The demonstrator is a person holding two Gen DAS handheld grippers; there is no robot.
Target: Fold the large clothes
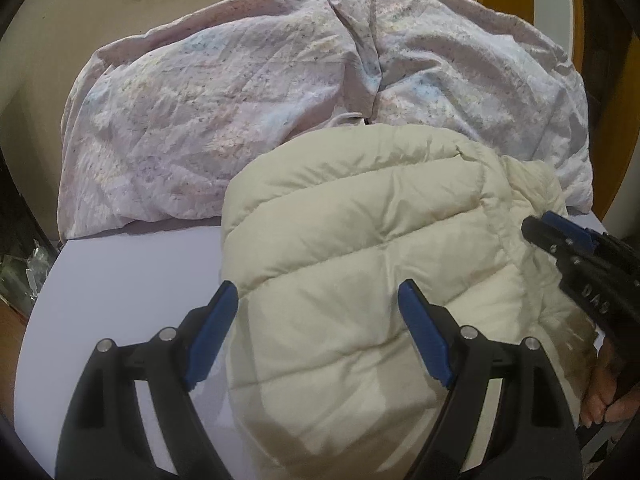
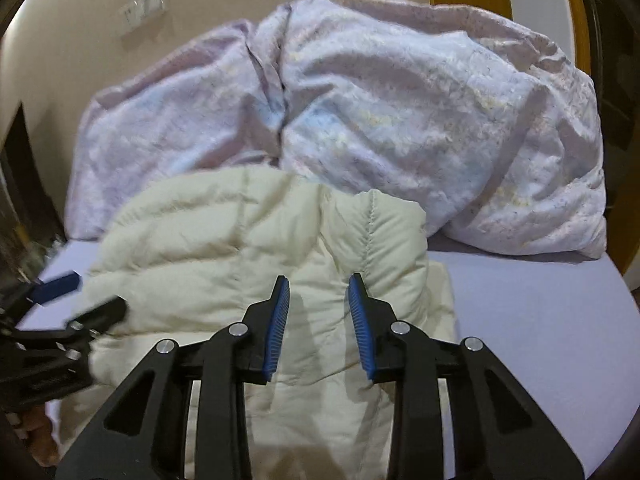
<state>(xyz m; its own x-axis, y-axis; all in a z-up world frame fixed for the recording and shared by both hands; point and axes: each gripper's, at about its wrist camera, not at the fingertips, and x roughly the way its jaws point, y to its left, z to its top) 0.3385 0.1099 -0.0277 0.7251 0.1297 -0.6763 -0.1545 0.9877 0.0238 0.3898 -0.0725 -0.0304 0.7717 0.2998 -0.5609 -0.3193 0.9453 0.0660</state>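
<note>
**Puffer jacket bundled on the bed, folding seemingly well along**

Left wrist view: the cream puffer jacket (image 1: 360,264) lies on the lavender bed sheet (image 1: 132,280), just in front of the crumpled floral duvet (image 1: 240,92). It looks already doubled into a compact, rounded bundle. The left tongs (image 1: 318,300) are spread wide over the jacket's near-left part, holding nothing. The right tongs (image 1: 538,228) reach in at the jacket's right edge.

Right wrist view: the right tongs (image 2: 318,286) hover released, jaws apart, above the jacket (image 2: 240,248); a flap with a stitched seam lies folded across its right side. Judging by this, only tidying or a final fold remains.
</note>
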